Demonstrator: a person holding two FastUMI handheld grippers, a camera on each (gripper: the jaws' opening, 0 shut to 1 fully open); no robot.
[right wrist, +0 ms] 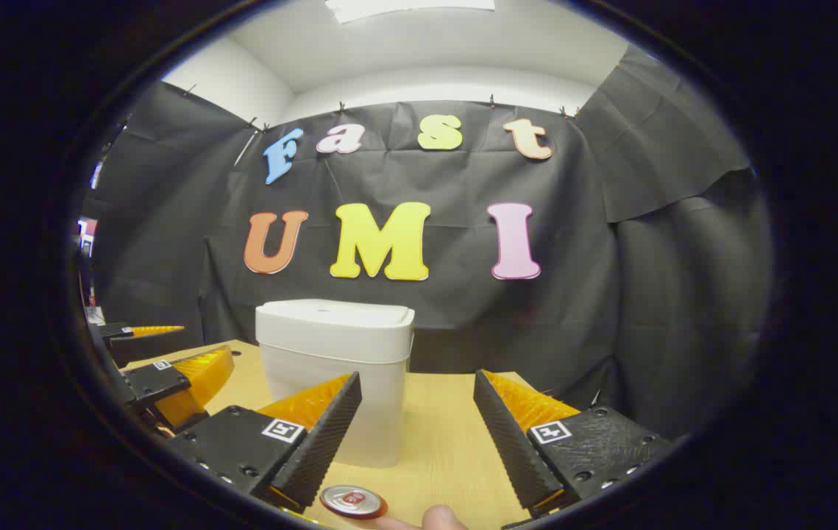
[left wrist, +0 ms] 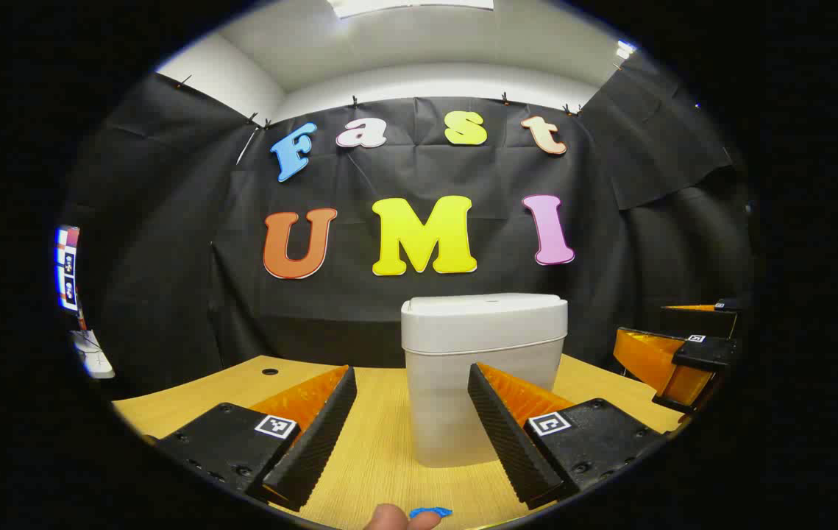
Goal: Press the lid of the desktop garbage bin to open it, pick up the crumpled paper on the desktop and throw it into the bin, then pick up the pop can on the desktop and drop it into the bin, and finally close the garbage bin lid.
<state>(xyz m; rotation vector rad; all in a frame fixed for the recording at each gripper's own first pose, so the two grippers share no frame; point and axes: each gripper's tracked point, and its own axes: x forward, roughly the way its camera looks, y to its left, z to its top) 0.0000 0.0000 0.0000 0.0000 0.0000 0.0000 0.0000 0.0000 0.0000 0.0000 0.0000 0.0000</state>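
The white desktop bin stands on the wooden table with its lid down. In the left gripper view it is just ahead, slightly right of centre, and my left gripper is open in front of it with nothing between its fingers. In the right gripper view the bin stands ahead to the left. My right gripper is open too. The pop can stands upright at the bottom edge, close in by the left finger, and only its silver and red top is visible.
The light wooden table has a cable hole at its back left. The right gripper hovers at the right of the left gripper view, and the left gripper at the left of the right gripper view. A fingertip and a small blue piece lie at the bottom edge.
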